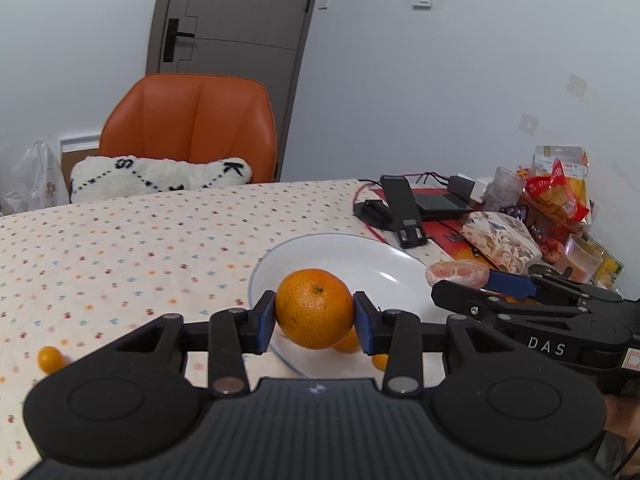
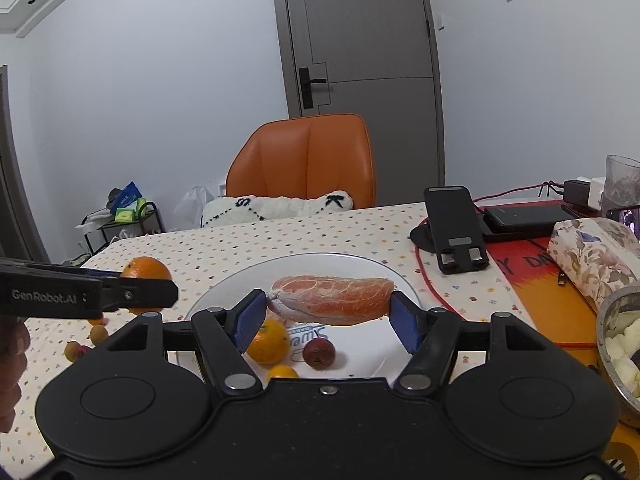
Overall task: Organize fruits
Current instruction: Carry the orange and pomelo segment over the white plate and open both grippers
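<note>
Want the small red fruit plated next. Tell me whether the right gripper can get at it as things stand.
Probably not yet: the right gripper is shut on a peeled citrus piece. The red fruit lies uncovered just below, by the white plate.

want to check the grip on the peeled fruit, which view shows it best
The right wrist view: the peeled fruit segment lies straight ahead, spanning the right gripper jaws, over the white plate. The left wrist view shows only its end, partly hidden by that gripper.
</note>
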A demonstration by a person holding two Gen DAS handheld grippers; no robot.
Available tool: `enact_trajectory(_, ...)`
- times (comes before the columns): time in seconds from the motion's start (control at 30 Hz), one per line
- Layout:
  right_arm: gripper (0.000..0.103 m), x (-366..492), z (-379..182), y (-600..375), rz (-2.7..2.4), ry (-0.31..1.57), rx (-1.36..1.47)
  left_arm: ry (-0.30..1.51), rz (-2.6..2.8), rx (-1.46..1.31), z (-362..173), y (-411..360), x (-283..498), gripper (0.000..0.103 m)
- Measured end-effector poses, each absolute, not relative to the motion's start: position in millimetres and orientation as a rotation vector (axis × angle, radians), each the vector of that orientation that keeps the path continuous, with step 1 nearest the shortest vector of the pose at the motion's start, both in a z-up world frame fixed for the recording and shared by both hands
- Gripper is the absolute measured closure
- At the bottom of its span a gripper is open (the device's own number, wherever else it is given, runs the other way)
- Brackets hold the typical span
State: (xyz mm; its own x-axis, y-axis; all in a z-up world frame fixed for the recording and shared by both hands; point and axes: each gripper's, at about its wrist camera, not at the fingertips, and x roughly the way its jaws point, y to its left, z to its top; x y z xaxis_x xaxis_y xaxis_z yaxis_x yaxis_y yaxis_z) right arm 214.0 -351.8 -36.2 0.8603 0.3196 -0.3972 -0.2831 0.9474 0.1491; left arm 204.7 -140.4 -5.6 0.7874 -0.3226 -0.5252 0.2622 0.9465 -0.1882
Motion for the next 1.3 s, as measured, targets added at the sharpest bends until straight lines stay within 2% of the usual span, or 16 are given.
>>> enact_trajectory(0.47,0.039,224.8,-50.0,-367.7,0.298,0.449,0.1,0.66,-0.334,-0.087,-31.4,-163.4,225.0,0.063)
enact_trajectory(0.9,0.039,236.8,-54.2,-365.2,0.308,0.461,0.08,0.625,-0.31,-0.078,-24.8,-156.7,224.9,0.06)
enact_trajectory(1.03,0.039,240.1,-55.4,-362.5,0.311,0.47,0.073,0.62,-0.295,-0.084,-22.8,-151.0,224.4,0.056)
enact_trajectory(1.13,0.038,244.0,-57.3,-359.1,0.312,0.484,0.062,0.607,-0.278,-0.082,-20.2,-145.9,222.1,0.048)
enact_trajectory(1.3,0.031,243.0,-58.4,-354.7,0.291,0.486,0.055,0.587,-0.24,-0.087,-16.4,-131.6,216.5,0.036)
